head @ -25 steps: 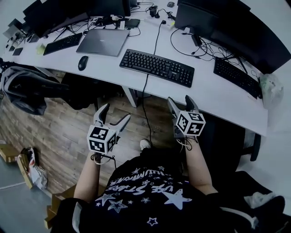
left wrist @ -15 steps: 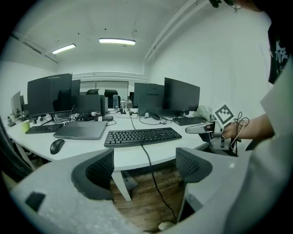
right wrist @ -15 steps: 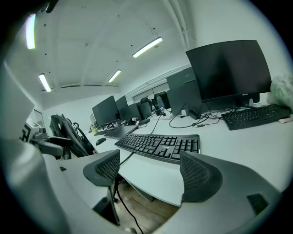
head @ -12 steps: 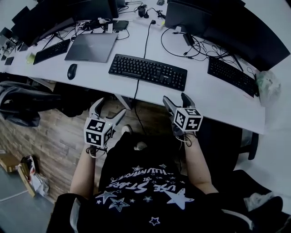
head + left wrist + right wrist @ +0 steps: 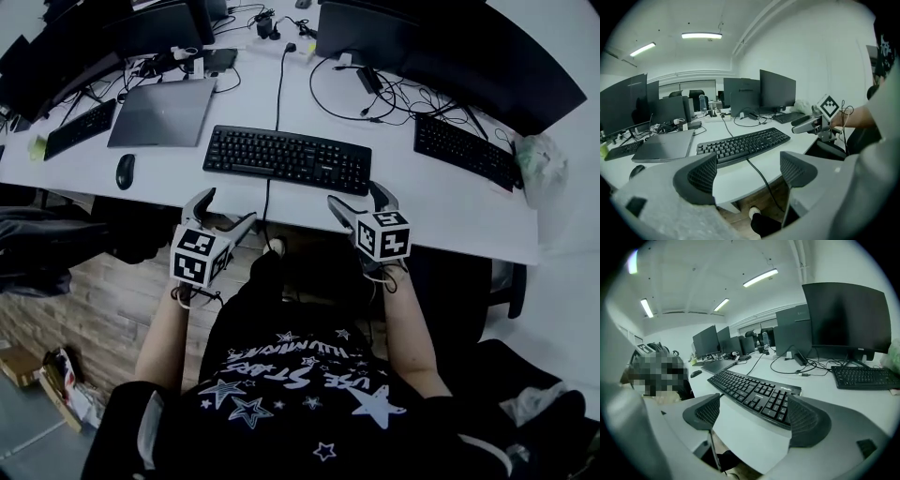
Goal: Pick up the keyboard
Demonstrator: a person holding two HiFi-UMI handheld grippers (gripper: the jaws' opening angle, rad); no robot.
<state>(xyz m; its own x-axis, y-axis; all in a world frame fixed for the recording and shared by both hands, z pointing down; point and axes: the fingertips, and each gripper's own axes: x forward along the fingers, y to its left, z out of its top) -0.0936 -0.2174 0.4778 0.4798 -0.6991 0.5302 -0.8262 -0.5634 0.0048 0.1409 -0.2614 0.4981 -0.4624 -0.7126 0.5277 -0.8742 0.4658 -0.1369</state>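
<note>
Keyboard (image 5: 287, 158), black, full-size: lying flat near the front edge of the white desk (image 5: 450, 211), just beyond both sets of fingertips and spanning the gap between the two grippers, touching neither. Items as they are sitting relative to the fingers, left to right: smaller keyboard (image 5: 79, 128), black, lying well off to the left of the left fingers and farther back; mouse (image 5: 125, 171), black, resting beyond and to the left of the left fingers; laptop (image 5: 162, 112), grey, lid closed, lying farther back than the mouse. Left gripper (image 5: 230, 206), hovering at the desk's front edge just short of the main keyboard's left end. Its fingers (image 5: 696, 178) are standing apart, released and grasping nothing, with only the desk edge and a dangling black cable (image 5: 762, 178) showing between them. Right gripper (image 5: 357, 197), hovering at the desk edge just short of the main keyboard's right end. Its fingers (image 5: 806, 420) have just been opening and are standing wide, pressing on nothing, with the keyboard's right part showing beyond the gap. Monitors (image 5: 450, 56), dark, standing far behind both sets of fingers. Second keyboard (image 5: 464, 150), black, lying to the right of the right fingers and well apart from them. Plastic bag (image 5: 536, 169), crumpled, sitting farthest right at the desk's end.
</note>
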